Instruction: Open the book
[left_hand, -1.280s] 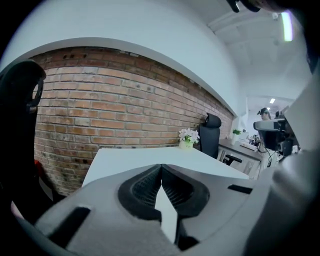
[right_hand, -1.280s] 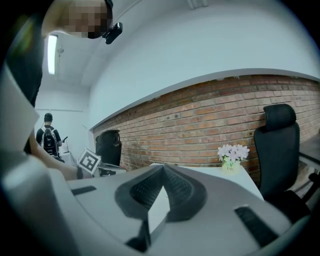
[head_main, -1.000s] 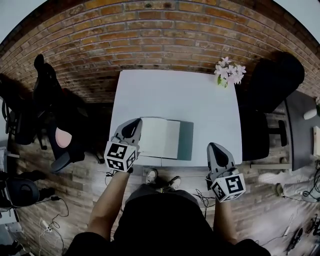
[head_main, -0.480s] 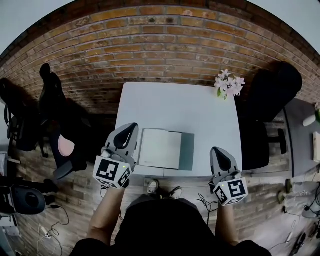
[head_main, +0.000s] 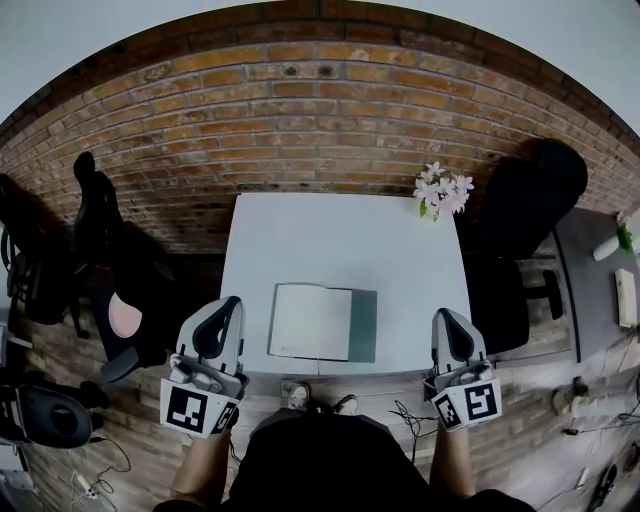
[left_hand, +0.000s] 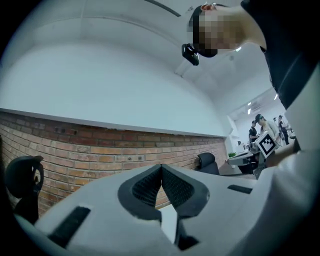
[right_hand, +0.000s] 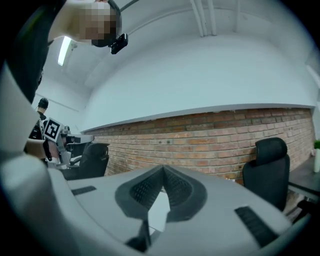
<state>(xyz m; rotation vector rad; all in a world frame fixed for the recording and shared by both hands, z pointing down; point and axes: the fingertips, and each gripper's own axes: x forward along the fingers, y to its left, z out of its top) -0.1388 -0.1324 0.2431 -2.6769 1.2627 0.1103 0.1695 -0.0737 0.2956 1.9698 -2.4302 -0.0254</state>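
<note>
Now one open white-paged book (head_main: 312, 321) lies on the white counter (head_main: 340, 235), ahead between two closed, empty tools: left tool (head_main: 232, 301), right tool (head_main: 446, 316)

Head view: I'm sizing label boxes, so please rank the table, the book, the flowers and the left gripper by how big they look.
Largest: table.
Next: book and left gripper look alike; the gripper is nearer the camera, so I won't rank them.
Smallest: flowers.
</note>
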